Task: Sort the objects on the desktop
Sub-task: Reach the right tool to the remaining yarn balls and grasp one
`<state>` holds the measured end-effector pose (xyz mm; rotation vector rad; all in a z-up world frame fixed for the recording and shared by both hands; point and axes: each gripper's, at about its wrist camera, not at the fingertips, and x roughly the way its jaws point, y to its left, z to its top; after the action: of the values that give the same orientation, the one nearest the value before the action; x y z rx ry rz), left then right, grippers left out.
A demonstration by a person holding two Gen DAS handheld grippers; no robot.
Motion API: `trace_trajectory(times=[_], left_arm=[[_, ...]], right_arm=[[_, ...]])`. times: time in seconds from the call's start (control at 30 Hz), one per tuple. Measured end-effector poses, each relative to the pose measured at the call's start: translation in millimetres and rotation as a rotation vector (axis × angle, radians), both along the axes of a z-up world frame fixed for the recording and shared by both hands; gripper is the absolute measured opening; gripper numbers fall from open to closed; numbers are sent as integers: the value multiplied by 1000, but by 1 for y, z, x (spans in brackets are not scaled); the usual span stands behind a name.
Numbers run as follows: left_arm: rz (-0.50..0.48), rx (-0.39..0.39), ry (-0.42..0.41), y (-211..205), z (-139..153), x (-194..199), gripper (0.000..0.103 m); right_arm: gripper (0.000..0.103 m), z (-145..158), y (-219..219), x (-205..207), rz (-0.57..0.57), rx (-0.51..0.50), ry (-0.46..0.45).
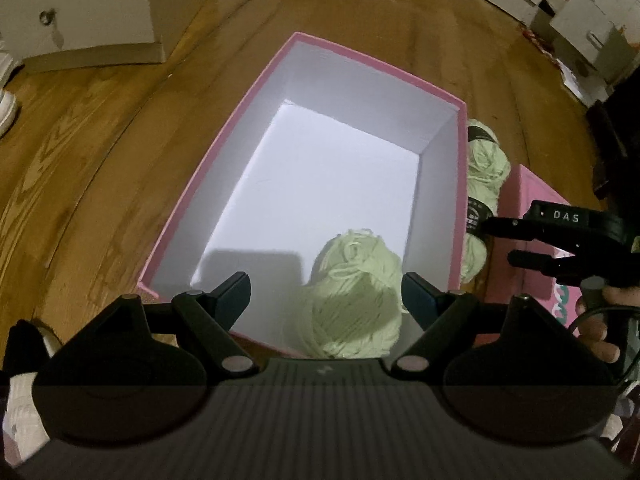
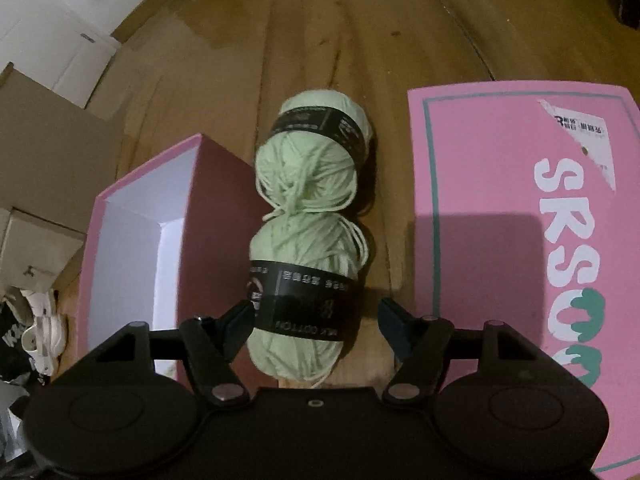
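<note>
An open pink box with a white inside stands on the wooden floor. A pale green yarn ball lies in its near right corner, between the spread fingers of my open left gripper, untouched by them. Two more green yarn balls with black bands lie end to end between the box and the pink lid: a near one and a far one. My right gripper is open around the near ball. It also shows in the left wrist view beside those yarn balls.
The pink lid printed with white letters lies flat to the right of the yarn. White cabinets stand at the back left and back right. Cardboard boxes and white shoes sit to the left.
</note>
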<state>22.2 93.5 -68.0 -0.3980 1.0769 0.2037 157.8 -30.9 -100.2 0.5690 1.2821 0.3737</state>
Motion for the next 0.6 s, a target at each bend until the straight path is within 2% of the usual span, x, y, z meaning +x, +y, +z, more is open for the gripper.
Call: trace_trajectory(times=[0.07,0.17,0.3,0.6], left_arm=[[-12,-3,-5,0,0,-1,83],[-55,7,-42,-4,4,-3,83],[-74,26,-58,-8,9,-3,83],[-65,21,-28,-4,1,-5,83]], right_arm=[[75,-3,3,0,6,5,6],[82,-5,3,-2,-6,44,5],[84,-13,-1,-1,-54,80,17],[85,-24,19,4,-33,40,12]])
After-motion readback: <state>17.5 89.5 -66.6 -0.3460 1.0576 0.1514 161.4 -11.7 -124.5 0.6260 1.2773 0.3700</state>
